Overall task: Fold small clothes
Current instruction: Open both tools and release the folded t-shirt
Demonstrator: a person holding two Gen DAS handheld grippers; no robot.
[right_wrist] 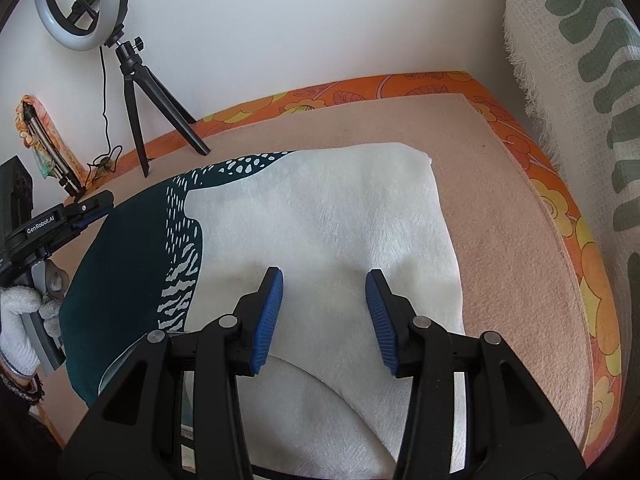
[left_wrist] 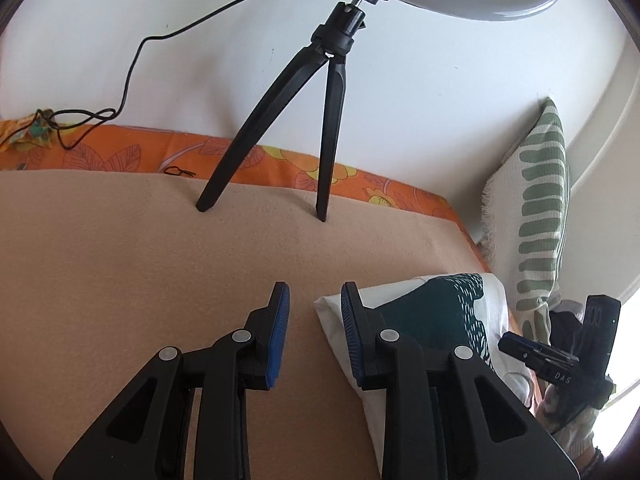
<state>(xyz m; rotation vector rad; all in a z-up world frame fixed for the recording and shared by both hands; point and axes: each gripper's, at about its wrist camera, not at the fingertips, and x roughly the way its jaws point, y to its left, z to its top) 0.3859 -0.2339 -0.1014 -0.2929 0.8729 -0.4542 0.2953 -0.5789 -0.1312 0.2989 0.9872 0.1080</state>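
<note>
Left gripper (left_wrist: 315,300) hovers over the beige blanket (left_wrist: 140,272), jaws released, nothing between them. The folded white-and-teal garment (right_wrist: 320,220) lies flat beside it; right gripper (right_wrist: 324,284) poised above, jaws apart, empty.

The folded cloth (right_wrist: 320,220) is cream with a dark teal, white-flecked panel. Under it lies a plain beige blanket (right_wrist: 500,240); beyond the blanket, an orange floral sheet (right_wrist: 580,240).

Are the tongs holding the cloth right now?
No. Both tongs are open: the left tongs sit at the cloth's edge, the right tongs above its white part.
</note>
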